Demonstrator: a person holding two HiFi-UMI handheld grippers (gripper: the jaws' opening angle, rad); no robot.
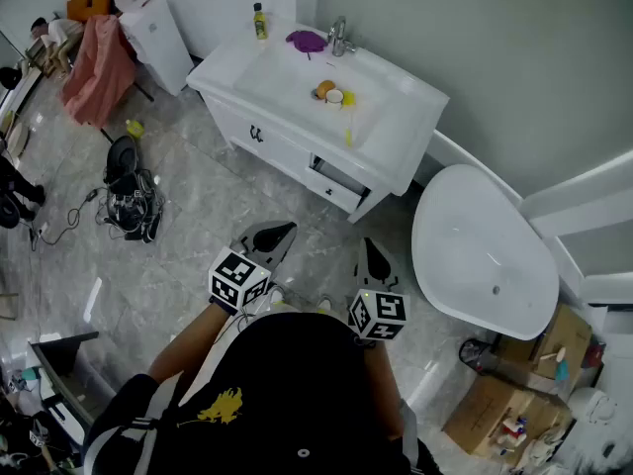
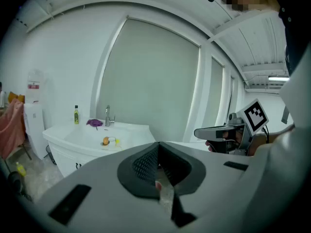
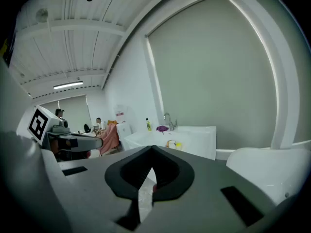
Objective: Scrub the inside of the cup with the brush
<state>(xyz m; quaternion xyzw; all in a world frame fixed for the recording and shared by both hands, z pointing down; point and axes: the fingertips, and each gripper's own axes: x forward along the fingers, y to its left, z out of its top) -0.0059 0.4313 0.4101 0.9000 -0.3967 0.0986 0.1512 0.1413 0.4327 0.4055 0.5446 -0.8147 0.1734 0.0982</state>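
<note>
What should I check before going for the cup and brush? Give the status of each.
1. Left gripper empty: ok, jaws together on nothing.
2. Right gripper empty: ok, jaws together on nothing.
3. Jaws ready to grasp: not ok, both shut.
4. Cup found: ok, a small white one in the sink.
5. Brush found: cannot tell; the yellow item beside the cup is too small to identify.
6. Sink within reach: not ok; open floor lies between the grippers and it.

no legible text, no readable labels, brands or numbers
</note>
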